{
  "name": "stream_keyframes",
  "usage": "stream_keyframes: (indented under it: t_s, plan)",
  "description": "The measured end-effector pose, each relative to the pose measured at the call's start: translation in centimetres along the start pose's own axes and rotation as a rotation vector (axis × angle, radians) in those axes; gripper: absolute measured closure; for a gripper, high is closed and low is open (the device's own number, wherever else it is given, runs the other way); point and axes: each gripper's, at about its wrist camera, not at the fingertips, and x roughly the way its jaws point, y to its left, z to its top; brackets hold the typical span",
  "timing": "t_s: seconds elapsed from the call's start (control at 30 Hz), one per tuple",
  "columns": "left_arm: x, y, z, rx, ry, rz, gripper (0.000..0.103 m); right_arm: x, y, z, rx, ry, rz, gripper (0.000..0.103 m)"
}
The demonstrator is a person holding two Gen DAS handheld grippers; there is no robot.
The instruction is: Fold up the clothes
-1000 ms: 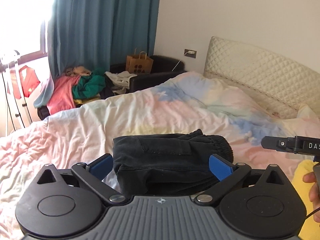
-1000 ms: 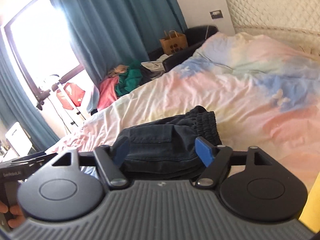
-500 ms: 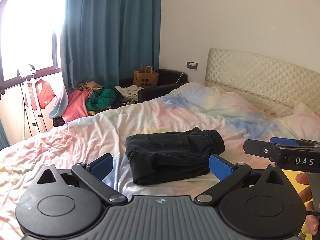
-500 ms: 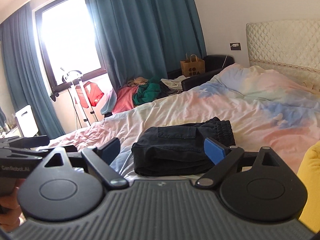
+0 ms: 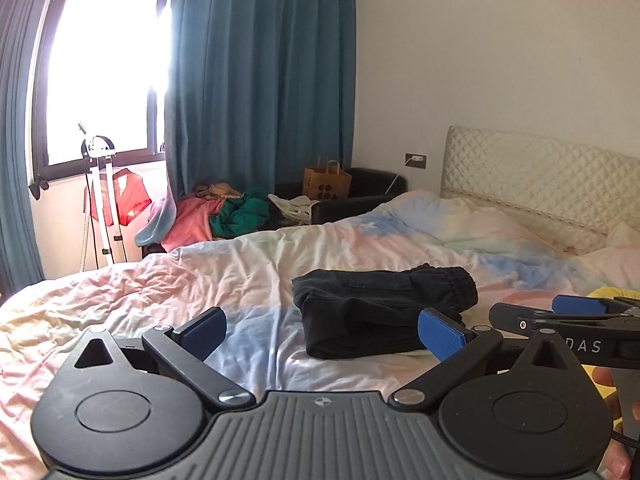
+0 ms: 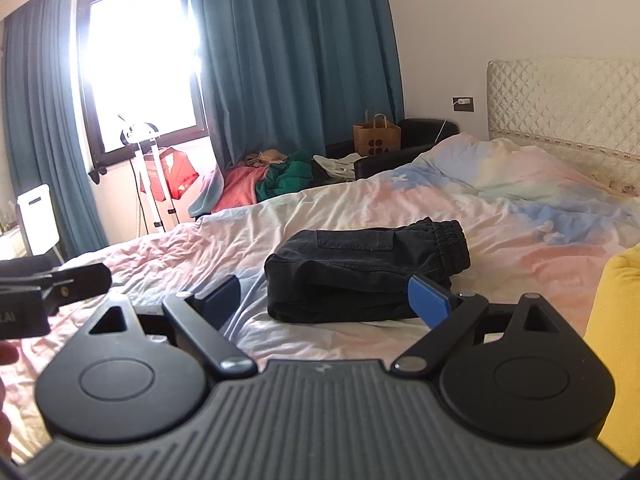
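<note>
Trousers (image 6: pixel 368 272) (black denim) folded, boxy

two wrist views, low over the bed (image 5: pixel 240 280), facing the window (image 6: pixel 136 52) (both share folded trousers (image 6: pixel 368 268))

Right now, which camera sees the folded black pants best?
The right wrist view: the black pants sit near the middle, pocket and elastic waistband clear. The left wrist view shows them too, but its own blue finger covers one corner.
</note>
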Motion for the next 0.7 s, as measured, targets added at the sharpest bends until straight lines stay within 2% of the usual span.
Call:
stream_keyframes:
  t_s: [0.23, 0.5, 0.7]
  plan:
    - [-0.3, -0.1, -0.2, 0.028, -0.017, 0.042, 0.000, -0.8, 1.6, -1.0, -0.062, -0.017, -0.026, 0.010]
    - [0.1, 0.5, -0.4, 0.012, 0.006, 0.056, 0.000, -1.4, 1.3, -0.9, -0.042, -0.033, -0.045, 0.010]
    - [-0.5, 0.1, -0.5, 0.023, -0.018, 0.063, 0.000, -2.0, 1.4, -0.9, -0.033, -0.042, -0.050, 0.010]
